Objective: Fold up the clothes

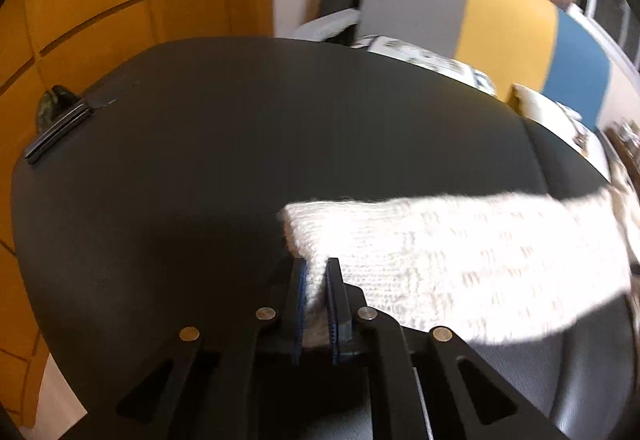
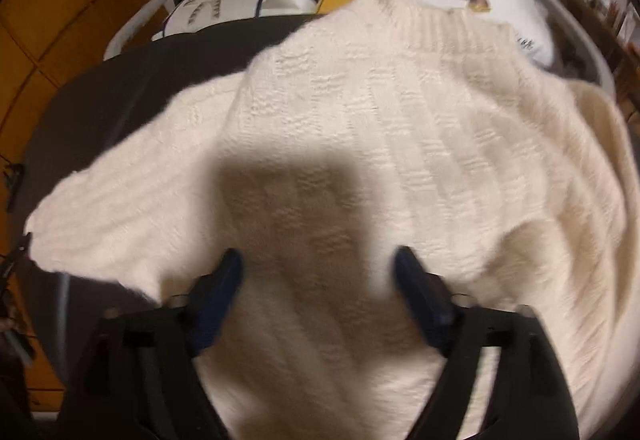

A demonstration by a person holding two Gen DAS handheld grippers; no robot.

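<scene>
The dark worktop (image 1: 200, 160) carries a cream knitted sweater (image 2: 360, 144) laid flat, ribbed collar (image 2: 440, 28) away at twelve o'clock in the right wrist view, hem toward the onlooker; its body runs twelve to six, and one sleeve (image 1: 460, 252) stretches out across the dark surface toward nine o'clock; that sleeve's long axis lies roughly three to nine in the left wrist view, its cuff end nearest the left hand. The left hand-held gripper (image 1: 316, 280) is clamped on that cuff, cream knit pinched between its blue pads; so the sleeve trails away from it toward three o'clock, back to the body. The right hand-held gripper (image 2: 320, 260) hangs over the sweater's middle, jaws spread wide, nothing between them; I judge the left hand is placed to carry the sleeve inward across the body.
</scene>
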